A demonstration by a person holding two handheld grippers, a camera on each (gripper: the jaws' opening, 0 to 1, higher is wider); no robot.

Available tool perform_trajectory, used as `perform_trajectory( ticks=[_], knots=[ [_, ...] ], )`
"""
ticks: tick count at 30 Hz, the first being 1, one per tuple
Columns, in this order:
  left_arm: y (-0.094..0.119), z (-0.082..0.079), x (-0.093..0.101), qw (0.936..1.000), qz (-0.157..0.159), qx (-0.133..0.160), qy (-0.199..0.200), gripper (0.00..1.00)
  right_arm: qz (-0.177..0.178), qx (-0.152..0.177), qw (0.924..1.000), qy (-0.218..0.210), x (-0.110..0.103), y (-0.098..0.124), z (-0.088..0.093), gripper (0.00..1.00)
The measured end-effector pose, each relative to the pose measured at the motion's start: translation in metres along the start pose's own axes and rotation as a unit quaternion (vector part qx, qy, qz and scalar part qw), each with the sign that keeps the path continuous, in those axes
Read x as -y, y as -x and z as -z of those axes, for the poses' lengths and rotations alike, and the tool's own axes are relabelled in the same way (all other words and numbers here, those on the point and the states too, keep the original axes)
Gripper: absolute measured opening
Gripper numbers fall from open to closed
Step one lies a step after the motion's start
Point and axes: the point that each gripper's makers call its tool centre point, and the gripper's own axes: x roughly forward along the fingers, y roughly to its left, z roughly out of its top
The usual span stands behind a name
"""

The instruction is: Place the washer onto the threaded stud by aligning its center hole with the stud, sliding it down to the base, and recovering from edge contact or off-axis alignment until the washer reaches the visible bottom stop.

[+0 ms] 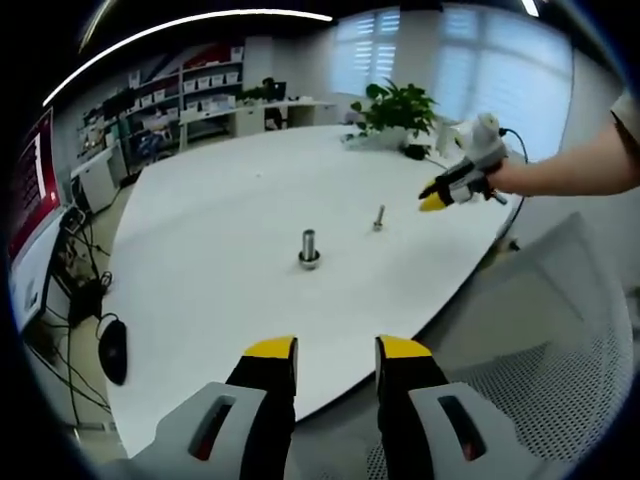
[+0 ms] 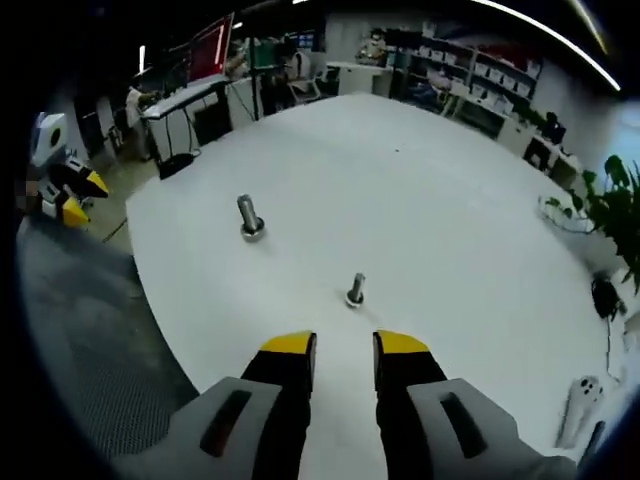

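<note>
Two metal pieces stood upright on the white table (image 1: 200, 250), well apart from each other. From your left gripper (image 1: 335, 350), the large stud (image 1: 309, 248) sat at 12 o'clock near mid-table, with what looked like a ring around its foot. The small stud (image 1: 379, 216) stood beyond it at about 1 o'clock. From your right gripper (image 2: 344, 348), the small stud (image 2: 355, 289) lay near, at 12 o'clock, and the large stud (image 2: 249, 217) farther off at 11 o'clock.

You held both grippers off the table edge, jaws apart and empty. Your right gripper (image 1: 440, 195) hovered above the table's far rim at 2 o'clock in the left gripper view. Your left gripper (image 2: 75, 195) appeared at 9 o'clock in the right gripper view.

A loose washer could not be made out. Each stud carried a wider collar at its base, too small to identify as washer, nut or flange.

By judgement, you held both grippers back to survey the layout, and no grasp had begun. The upright studs suited a straight descent along the axis. A potted plant (image 1: 398, 105) stood at the table's far end, away from the work.
</note>
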Motion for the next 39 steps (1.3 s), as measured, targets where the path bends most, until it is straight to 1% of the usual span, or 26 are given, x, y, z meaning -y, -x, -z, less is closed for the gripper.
perform_trajectory(
  ticks=[5, 8, 11, 12, 14, 19, 23, 25, 26, 28, 30, 32, 33, 34, 36, 38, 39],
  knots=[
    [0.0, -0.001, 0.002, 1.0, 0.002, 0.001, -0.004, 0.3, -0.003, 0.025, 0.9997, -0.007, -0.011, 0.018, -0.009, 0.26],
    [0.001, -0.002, 0.003, 1.0, 0.003, 0.005, -0.006, 0.3, -0.005, 0.049, 0.9987, -0.013, -0.021, 0.032, -0.015, 0.26],
    [0.002, -0.003, 0.002, 0.9999, 0.002, 0.01, -0.006, 0.3, -0.007, 0.063, 0.9978, -0.019, -0.027, 0.042, -0.015, 0.27],
    [0.003, -0.005, 0.001, 0.9999, 0.001, 0.016, -0.004, 0.3, -0.008, 0.071, 0.9973, -0.017, -0.03, 0.046, -0.015, 0.27],
    [0.004, -0.008, 0.0, 0.9997, -0.002, 0.025, 0.001, 0.3, -0.013, 0.076, 0.9968, -0.022, -0.035, 0.052, -0.013, 0.28],
    [0.003, -0.01, 0.002, 0.9996, 0.004, 0.028, -0.007, 0.3, -0.009, 0.105, 0.9939, -0.032, -0.04, 0.066, -0.014, 0.29],
    [0.004, -0.012, 0.002, 0.9994, 0.004, 0.033, -0.006, 0.29, -0.012, 0.118, 0.9916, -0.051, -0.047, 0.079, -0.012, 0.3],
    [0.006, -0.015, 0.002, 0.9992, 0.003, 0.041, -0.005, 0.29, -0.009, 0.12, 0.9914, -0.052, -0.049, 0.086, -0.013, 0.3],
    [0.007, -0.017, 0.001, 0.9988, 0.004, 0.048, -0.001, 0.29, -0.007, 0.123, 0.9906, -0.06, -0.049, 0.09, -0.013, 0.3],
    [0.01, -0.022, -0.001, 0.9979, 0.001, 0.065, 0.009, 0.29, -0.004, 0.14, 0.9875, -0.072, -0.051, 0.098, -0.015, 0.31],
    [0.012, -0.025, -0.002, 0.9973, 0.0, 0.072, 0.013, 0.29, 0.004, 0.147, 0.9858, -0.081, -0.053, 0.105, -0.013, 0.31],
    [0.011, -0.026, -0.001, 0.9974, -0.002, 0.072, 0.006, 0.29, 0.013, 0.151, 0.9847, -0.085, -0.054, 0.109, -0.009, 0.34],
    [0.011, -0.026, 0.0, 0.9973, -0.001, 0.073, 0.003, 0.29, 0.013, 0.152, 0.9843, -0.088, -0.056, 0.109, -0.008, 0.39],
    [0.011, -0.027, 0.001, 0.9973, 0.001, 0.074, 0.001, 0.29, 0.017, 0.154, 0.983, -0.099, -0.058, 0.11, -0.005, 0.41],
    [0.011, -0.028, 0.001, 0.997, 0.002, 0.077, 0.002, 0.29, 0.017, 0.154, 0.9824, -0.104, -0.061, 0.107, -0.001, 0.4],
    [0.013, -0.03, 0.0, 0.9965, 0.002, 0.083, 0.008, 0.29, 0.024, 0.146, 0.9849, -0.09, -0.063, 0.106, 0.002, 0.38],
    [0.013, -0.031, -0.001, 0.9962, 0.002, 0.086, 0.01, 0.29, 0.028, 0.151, 0.9843, -0.088, -0.063, 0.107, 0.0, 0.38]
  ],
)
